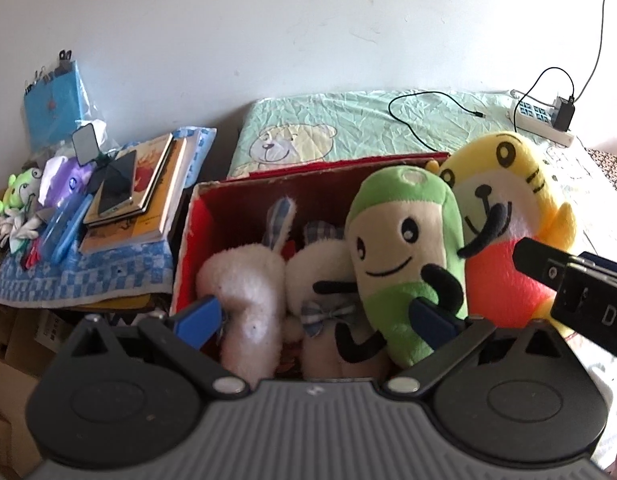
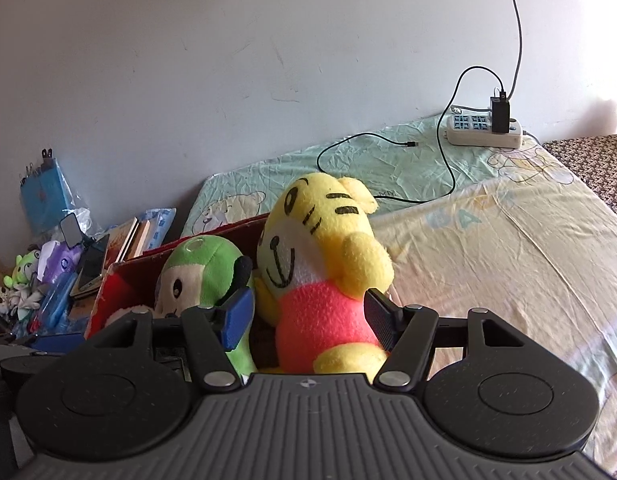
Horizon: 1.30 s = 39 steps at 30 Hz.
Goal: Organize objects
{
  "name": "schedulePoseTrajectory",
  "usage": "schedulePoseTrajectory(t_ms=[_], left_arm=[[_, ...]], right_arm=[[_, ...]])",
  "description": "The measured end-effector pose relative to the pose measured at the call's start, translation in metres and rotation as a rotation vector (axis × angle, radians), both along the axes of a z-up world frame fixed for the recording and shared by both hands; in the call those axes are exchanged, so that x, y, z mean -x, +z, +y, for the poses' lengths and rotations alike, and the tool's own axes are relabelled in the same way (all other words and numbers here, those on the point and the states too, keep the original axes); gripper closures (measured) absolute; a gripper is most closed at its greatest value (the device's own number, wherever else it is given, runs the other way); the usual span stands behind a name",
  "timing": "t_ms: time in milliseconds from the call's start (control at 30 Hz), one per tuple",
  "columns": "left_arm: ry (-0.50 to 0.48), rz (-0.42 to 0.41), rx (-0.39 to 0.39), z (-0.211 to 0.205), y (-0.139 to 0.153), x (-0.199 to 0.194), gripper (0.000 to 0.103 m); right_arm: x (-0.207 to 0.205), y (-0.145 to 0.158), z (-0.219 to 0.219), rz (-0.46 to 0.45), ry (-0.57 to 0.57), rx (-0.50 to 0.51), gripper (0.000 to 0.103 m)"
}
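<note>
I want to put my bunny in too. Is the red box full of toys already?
Nearly full. The red box holds white bunny plushies, a green plush and a yellow tiger plush; only its back-left corner looks free.

Pale blue letters reading "BABY" are printed on the bed sheet (image 2: 468, 216), faint and partly lost in the folds. In the left wrist view, the black right tool (image 1: 580, 280) shows white letters "DA", cut off at the frame edge.
</note>
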<state>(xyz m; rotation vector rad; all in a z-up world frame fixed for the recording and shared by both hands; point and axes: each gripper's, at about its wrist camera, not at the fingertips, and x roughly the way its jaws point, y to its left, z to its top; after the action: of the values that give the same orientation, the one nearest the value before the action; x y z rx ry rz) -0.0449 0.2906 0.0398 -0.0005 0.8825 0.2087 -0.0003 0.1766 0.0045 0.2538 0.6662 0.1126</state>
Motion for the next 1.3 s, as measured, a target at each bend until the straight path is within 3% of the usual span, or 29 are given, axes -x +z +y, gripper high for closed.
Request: schedulePoseTrajectory(t_ms=[467, 1300], left_arm=[[0.023, 0.002, 0.026, 0.0054, 0.0017, 0.0014, 0.001], [0.083, -0.002, 0.031, 0.0082, 0.0047, 0.0062, 0.003]], right_arm=[[-0.0087, -0.0018, 0.0078, -0.018, 0.036, 0.042, 0.041], [-0.0089, 0.0008, 0.0088, -0.039, 0.093, 0.014, 0.045]])
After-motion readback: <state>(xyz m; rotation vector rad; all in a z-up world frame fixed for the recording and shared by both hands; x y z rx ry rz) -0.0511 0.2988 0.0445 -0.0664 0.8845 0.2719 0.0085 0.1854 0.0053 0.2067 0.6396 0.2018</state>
